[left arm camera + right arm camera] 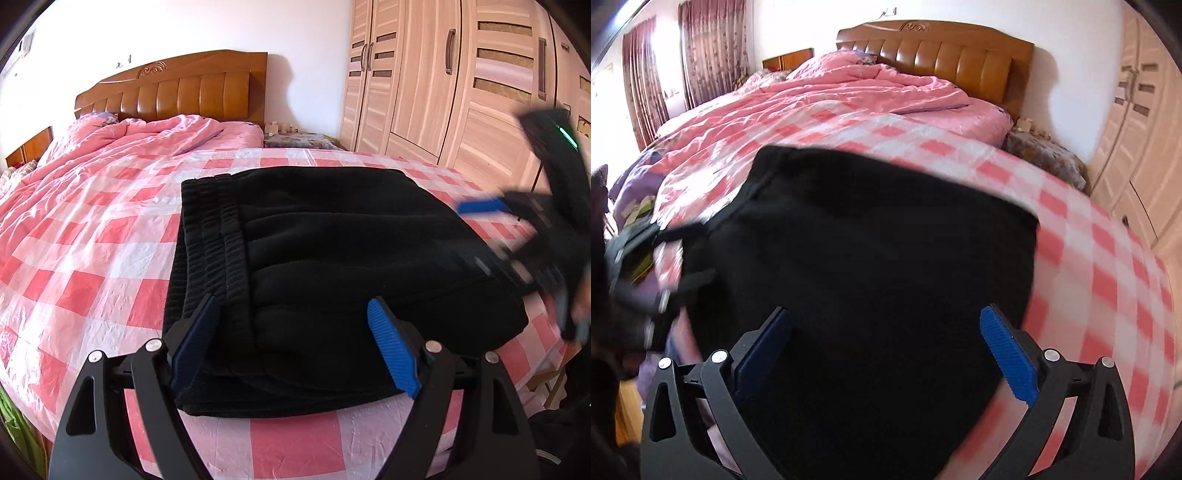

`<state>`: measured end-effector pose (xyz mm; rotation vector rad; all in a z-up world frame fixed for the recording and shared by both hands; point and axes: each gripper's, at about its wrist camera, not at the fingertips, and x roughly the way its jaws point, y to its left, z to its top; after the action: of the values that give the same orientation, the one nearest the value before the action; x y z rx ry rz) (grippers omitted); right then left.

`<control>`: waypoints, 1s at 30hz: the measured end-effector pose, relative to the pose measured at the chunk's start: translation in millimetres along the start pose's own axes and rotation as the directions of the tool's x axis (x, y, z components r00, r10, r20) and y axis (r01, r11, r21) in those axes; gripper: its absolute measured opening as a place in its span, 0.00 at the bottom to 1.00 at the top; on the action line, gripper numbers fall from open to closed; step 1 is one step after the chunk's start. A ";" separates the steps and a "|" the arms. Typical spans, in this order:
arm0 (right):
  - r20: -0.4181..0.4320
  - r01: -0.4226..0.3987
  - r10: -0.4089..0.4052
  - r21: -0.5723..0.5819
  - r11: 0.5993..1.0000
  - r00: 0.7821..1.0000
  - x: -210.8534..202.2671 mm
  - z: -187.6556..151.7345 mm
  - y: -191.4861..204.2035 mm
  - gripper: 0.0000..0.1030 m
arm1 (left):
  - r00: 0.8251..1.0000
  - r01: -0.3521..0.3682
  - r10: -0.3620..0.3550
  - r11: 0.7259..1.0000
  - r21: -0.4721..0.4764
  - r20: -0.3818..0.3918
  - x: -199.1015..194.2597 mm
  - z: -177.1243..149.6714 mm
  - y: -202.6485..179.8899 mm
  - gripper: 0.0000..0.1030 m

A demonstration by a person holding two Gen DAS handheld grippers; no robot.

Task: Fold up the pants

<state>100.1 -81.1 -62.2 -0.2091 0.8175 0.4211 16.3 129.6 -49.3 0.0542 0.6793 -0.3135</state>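
Pants [332, 266], black, soft and thick, lie folded in a neat block on the pink and white checked bed cover [92, 258], close to the near edge of the bed. The ribbed waistband [210, 236] shows on the left side of the pants. The left gripper [295, 343] sits over the near edge of the pants with its blue fingers wide apart, holding nothing. The right gripper [886, 354] is over the pants too, also spread open and empty.

I think a careless bump could push the pants off the bed edge or mess up the layers. Past the pants, toward the brown wooden headboard [173, 92], the cover has lots of open room.
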 end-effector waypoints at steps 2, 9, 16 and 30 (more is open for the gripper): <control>0.054 -0.019 0.018 0.017 1.000 0.998 -10.0 -23.0 -1.4 0.95 | 1.000 -0.008 0.008 1.000 0.006 -0.001 0.8 -0.2 -1.6 0.80; 0.072 0.093 -0.090 -0.050 0.994 0.993 -27.6 -58.6 13.6 0.95 | 0.999 -0.028 0.028 1.000 0.000 -0.016 4.2 2.7 -3.2 0.80; 0.048 -0.075 0.069 0.130 0.989 0.996 -29.2 -75.6 -16.9 0.95 | 0.998 -0.056 0.056 0.998 0.008 -0.031 6.5 5.1 -7.8 0.81; 0.048 -0.040 0.031 0.220 0.975 0.998 -28.8 -77.2 -44.2 0.96 | 0.994 -0.093 0.093 0.996 0.006 -0.050 9.3 7.3 -13.0 0.82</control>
<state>51.1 -155.1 -91.7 0.0218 0.8189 0.3637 23.6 113.6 -48.7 0.0968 0.7241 -0.2243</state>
